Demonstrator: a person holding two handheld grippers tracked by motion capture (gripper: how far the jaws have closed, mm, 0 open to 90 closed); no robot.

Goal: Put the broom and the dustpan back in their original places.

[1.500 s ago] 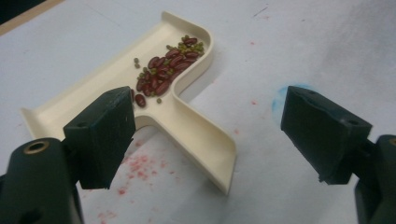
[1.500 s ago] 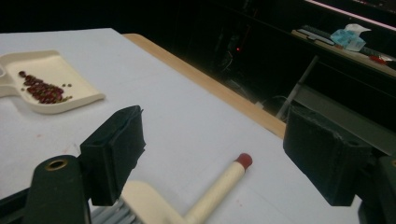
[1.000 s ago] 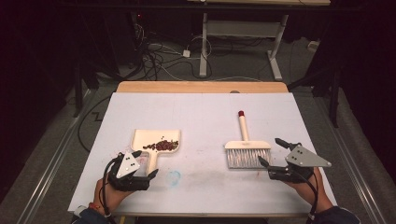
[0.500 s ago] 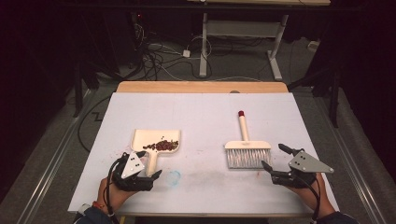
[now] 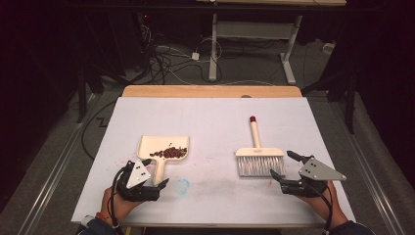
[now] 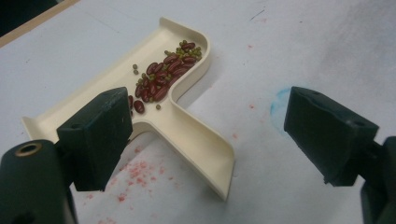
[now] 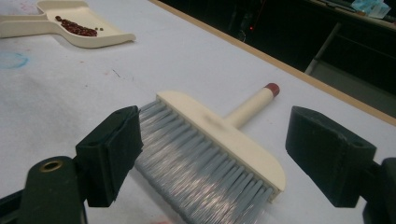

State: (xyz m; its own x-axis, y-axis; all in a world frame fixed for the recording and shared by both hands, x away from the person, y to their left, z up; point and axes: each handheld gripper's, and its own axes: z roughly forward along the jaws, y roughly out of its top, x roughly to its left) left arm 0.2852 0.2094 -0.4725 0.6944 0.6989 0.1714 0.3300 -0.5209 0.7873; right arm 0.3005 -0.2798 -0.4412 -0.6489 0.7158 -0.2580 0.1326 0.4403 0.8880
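Change: both grippers are drawing back toward the near edge, away from the tools.
Left gripper [image 5: 159,185]: sitting near-left, jaws spread wide, gripping nothing, handle end just ahead.
Right gripper [image 5: 281,172]: sitting near-right, jaws wide apart and empty, facing the bristles.
Dustpan [image 5: 163,147]: lying left of centre; light, stiff plastic, best taken by its narrow handle, kept level.
Beans [image 5: 170,152]: resting loose in the pan, likely rolling if tipped.
Brush [image 5: 259,155]: lying right; soft bristles, rigid handle pointing far, the better hold.
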